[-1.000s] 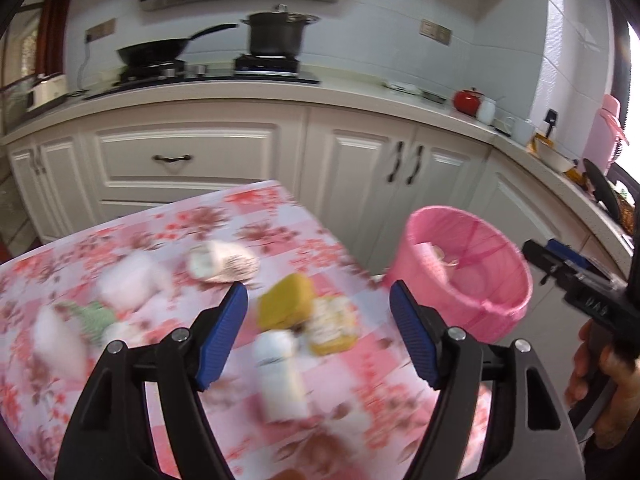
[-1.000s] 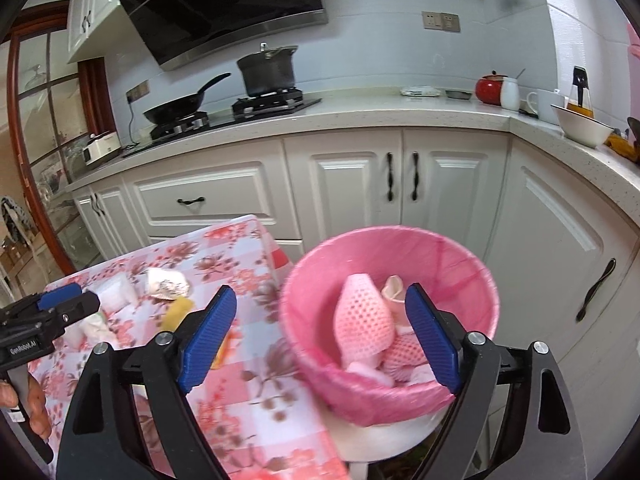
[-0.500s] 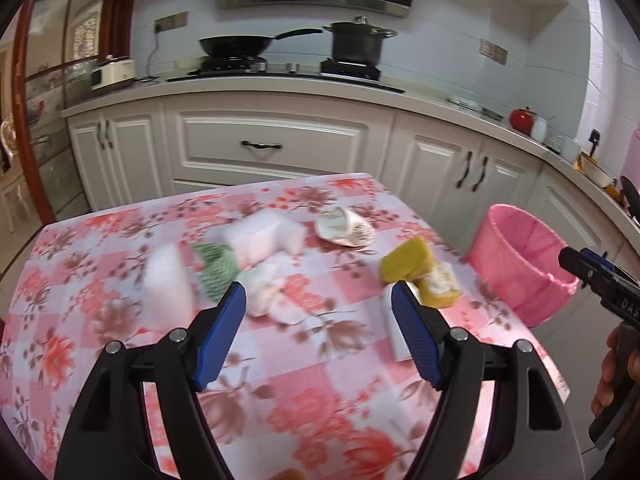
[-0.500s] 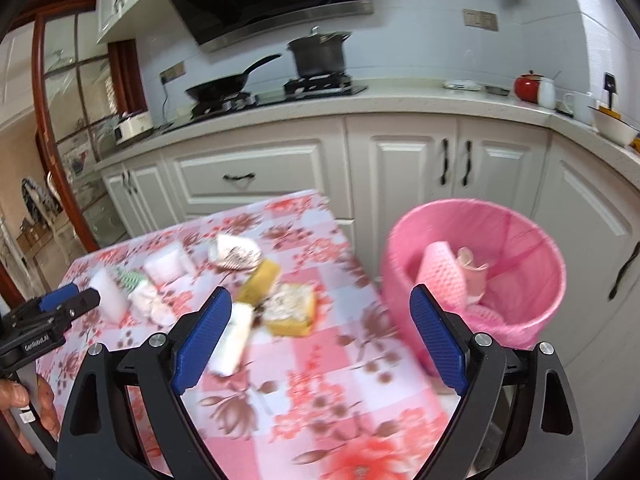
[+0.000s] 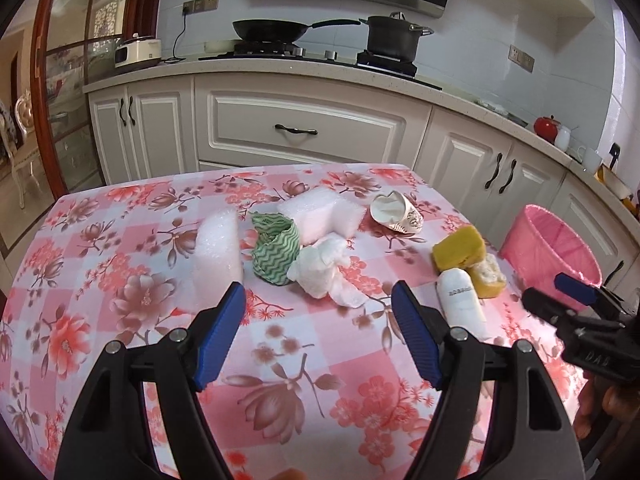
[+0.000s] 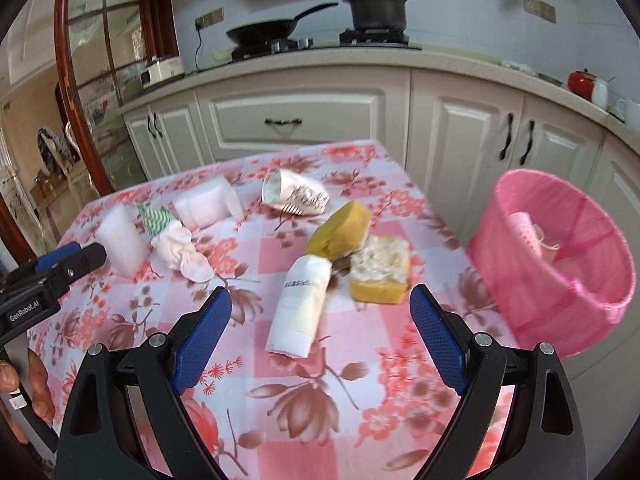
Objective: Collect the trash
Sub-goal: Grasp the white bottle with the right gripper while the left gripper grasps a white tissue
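Trash lies on the floral table: a crumpled white tissue, a green zigzag cloth, two white foam blocks, a tipped paper cup, yellow sponges and a white bottle. My left gripper is open and empty, just short of the tissue. My right gripper is open and empty, over the white bottle. The pink bin stands off the table's right edge and holds some trash.
White kitchen cabinets and a counter with a stove, wok and pot run behind the table. A red pot and cups sit on the counter at the right. A glass door stands at the left.
Both grippers have swung left, away from the pink bin and back over the table. The left one now faces the tissue, the right one the white bottle.
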Demonstrator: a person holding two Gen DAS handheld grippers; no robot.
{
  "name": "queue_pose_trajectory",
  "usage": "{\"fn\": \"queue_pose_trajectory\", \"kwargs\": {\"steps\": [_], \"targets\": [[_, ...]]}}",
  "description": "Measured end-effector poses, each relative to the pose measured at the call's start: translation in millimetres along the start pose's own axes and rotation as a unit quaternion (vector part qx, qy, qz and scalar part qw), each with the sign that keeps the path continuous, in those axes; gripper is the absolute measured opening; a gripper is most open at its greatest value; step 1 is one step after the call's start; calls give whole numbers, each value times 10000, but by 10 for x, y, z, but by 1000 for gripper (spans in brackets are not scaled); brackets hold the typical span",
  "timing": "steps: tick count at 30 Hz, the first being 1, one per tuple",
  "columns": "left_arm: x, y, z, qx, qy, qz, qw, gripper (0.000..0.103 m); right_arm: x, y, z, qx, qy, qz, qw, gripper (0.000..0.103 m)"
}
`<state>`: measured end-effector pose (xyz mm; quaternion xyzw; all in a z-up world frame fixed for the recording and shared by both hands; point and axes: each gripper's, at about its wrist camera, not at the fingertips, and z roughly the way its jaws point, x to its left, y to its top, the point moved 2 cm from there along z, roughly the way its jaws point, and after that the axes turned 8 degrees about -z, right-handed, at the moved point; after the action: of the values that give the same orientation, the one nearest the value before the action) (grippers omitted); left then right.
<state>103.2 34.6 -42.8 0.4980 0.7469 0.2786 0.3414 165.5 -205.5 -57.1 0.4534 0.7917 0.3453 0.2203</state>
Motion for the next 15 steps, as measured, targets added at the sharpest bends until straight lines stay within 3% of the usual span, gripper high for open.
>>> {"fn": "queue_pose_trajectory", "kwargs": {"steps": [8,15], "targets": [[-41,13,398,314,-39,120,9994,69,97,-52,384,402,7,-27,9992,85],[-53,92,772,585,46,118,9982,62,102,-80,670,725,55,20,9974,75]]}}
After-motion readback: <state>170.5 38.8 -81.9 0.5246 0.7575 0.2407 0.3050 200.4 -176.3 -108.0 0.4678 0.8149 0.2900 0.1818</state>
